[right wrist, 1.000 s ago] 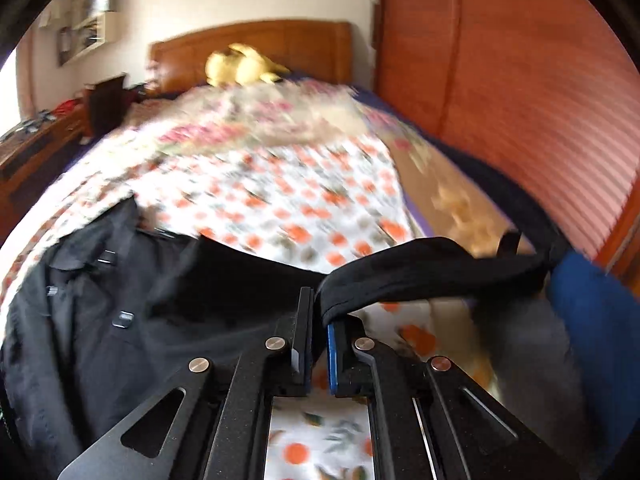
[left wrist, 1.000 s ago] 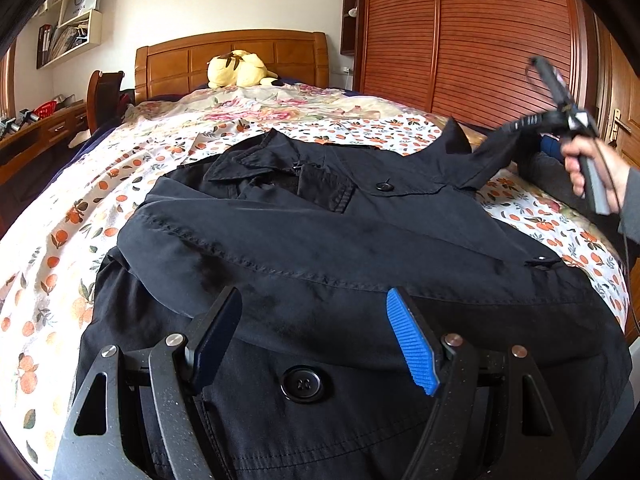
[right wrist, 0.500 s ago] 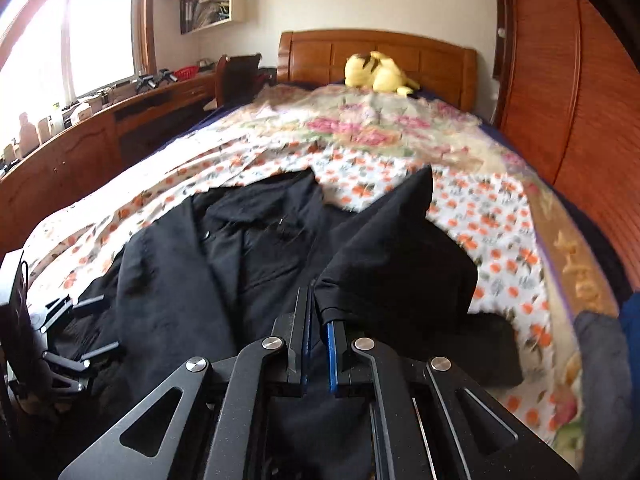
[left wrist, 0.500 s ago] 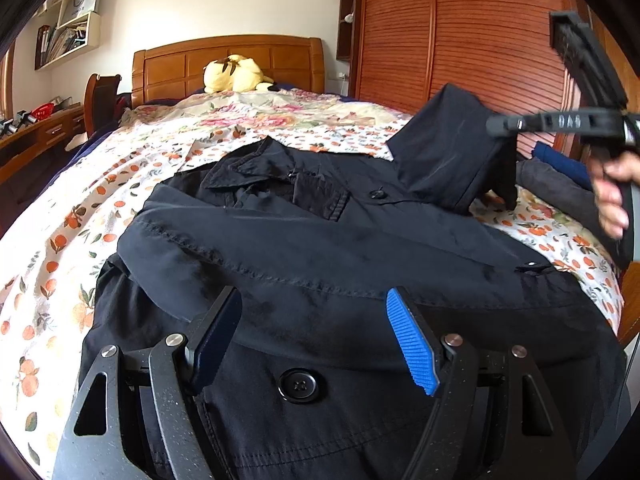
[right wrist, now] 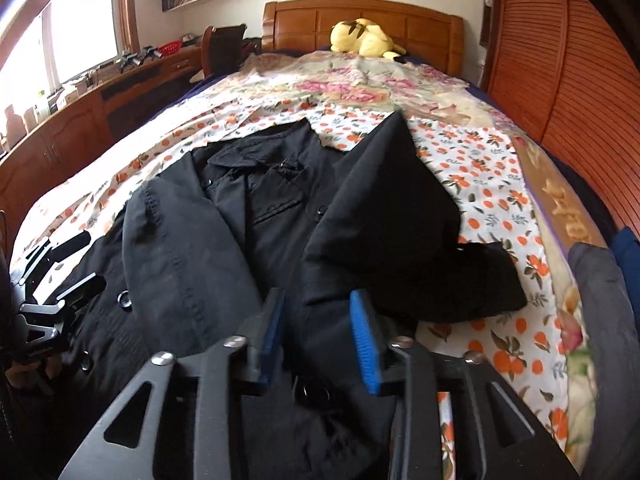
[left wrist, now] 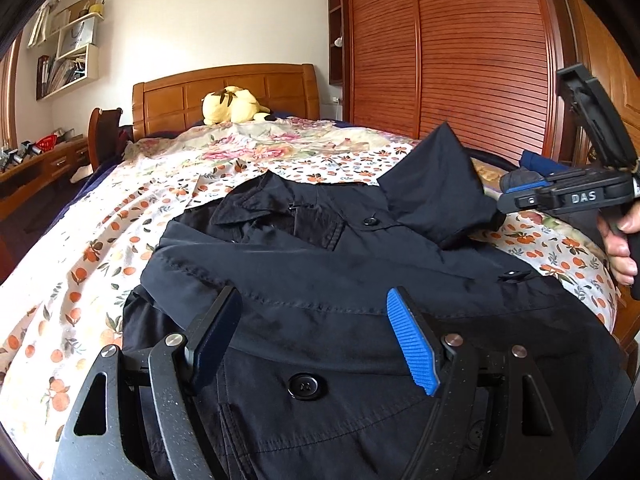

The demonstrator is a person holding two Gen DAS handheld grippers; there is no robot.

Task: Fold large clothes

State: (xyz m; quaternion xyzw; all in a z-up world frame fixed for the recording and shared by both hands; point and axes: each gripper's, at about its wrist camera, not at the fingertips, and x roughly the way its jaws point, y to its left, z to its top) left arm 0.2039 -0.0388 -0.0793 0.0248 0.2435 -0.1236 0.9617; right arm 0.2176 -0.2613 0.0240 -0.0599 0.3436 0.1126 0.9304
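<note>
A large black coat [left wrist: 340, 280] lies front up on the bed, collar toward the headboard. Its left sleeve lies folded across the chest. Its right sleeve [left wrist: 436, 188] lies folded inward over the right side; it also shows in the right wrist view [right wrist: 384, 208]. My left gripper [left wrist: 312, 332] is open and empty, low over the coat's lower front near a button. My right gripper [right wrist: 316, 336] is open and empty just above the coat, beside the folded sleeve. Its body shows at the right in the left wrist view [left wrist: 568, 200].
The bed has a floral orange-print sheet [left wrist: 100, 240] and a wooden headboard [left wrist: 224, 92] with a yellow plush toy [left wrist: 232, 104]. A slatted wooden wardrobe [left wrist: 460, 60] runs along the right. Folded dark and blue clothes [right wrist: 604, 280] lie at the bed's right edge. A desk [right wrist: 80, 112] stands left.
My right gripper carried the right sleeve up and inward over the coat, then opened and let it go. The sleeve now rests folded on the coat. My left gripper stayed put.
</note>
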